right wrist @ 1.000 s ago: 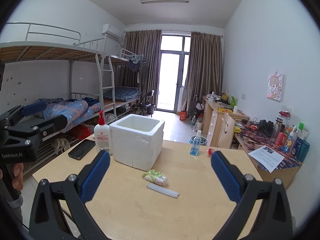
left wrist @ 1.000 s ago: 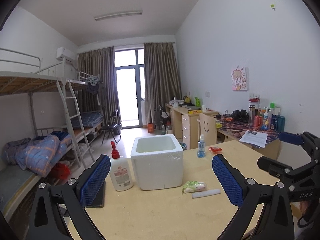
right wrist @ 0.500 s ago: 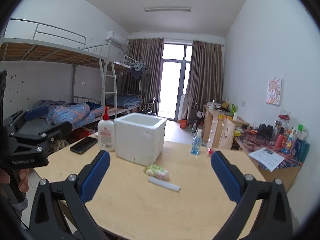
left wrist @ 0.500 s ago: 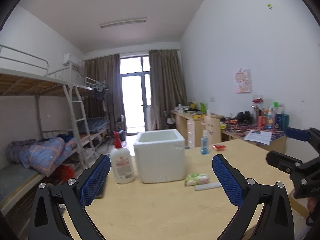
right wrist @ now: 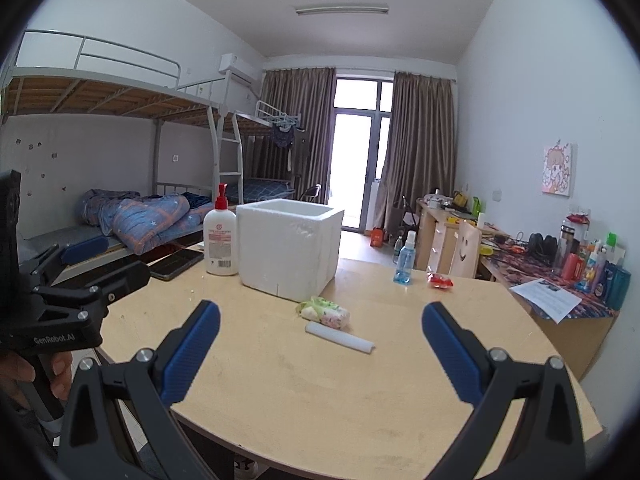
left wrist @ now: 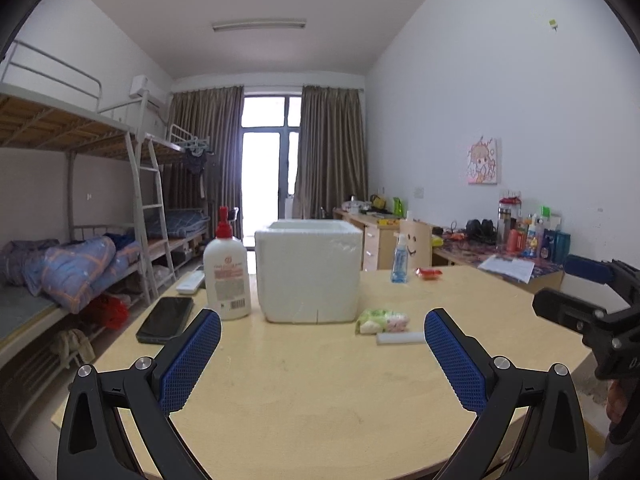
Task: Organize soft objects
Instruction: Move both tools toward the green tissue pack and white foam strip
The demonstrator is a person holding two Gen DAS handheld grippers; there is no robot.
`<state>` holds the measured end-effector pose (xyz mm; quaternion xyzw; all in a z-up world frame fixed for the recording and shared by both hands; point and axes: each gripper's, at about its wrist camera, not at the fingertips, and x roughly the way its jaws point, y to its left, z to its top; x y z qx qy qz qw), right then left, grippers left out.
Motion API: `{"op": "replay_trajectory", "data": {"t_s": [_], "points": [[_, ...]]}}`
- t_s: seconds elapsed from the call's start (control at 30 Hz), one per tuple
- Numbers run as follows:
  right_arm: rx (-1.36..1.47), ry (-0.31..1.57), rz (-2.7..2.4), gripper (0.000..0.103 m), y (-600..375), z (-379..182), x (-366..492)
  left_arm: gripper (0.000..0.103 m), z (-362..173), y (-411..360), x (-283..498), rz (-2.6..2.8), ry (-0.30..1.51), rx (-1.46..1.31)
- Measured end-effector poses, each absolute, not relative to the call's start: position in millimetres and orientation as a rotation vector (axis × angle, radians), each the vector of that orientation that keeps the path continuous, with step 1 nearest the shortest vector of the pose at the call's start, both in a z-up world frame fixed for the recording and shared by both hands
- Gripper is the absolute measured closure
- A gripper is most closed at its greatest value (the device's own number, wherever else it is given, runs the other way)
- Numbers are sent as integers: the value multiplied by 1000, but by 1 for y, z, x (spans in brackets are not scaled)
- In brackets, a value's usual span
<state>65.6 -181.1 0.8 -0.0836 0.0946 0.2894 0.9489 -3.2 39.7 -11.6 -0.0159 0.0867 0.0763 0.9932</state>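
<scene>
Right now both claws stand wide and hold nothing: the left gripper [left wrist: 322,354] and the right gripper [right wrist: 320,344] hang over the near edge of the table [left wrist: 320,392], well short of anything to pick up. The soft pack [right wrist: 325,312], a green and pink pouch, lies near the middle of the table, just beside the front corner of the foam box [right wrist: 286,248]. A white tube [right wrist: 340,338] lies close in front of the pack, apart from it.

The step in hand looks like the reach for the pack. To do it well, I would bring the right gripper in low, set its jaws across the short width of the pack, and close gently so it does not squash or slip. Steer clear of the tube. The lotion bottle [left wrist: 227,276] and phone [left wrist: 165,319] by the far left edge need no touching.
</scene>
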Motion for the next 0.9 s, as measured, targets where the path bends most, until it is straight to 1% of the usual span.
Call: {"op": "replay_trajectory", "data": {"t_s": [0.53,0.9], "points": [[-142,276,611,1,-180,-27,80,1,-48,46,4,148,279,-79],[-148,309,612,1,-177,-34,86,1,-52,53,9,163,318,-88]]}}
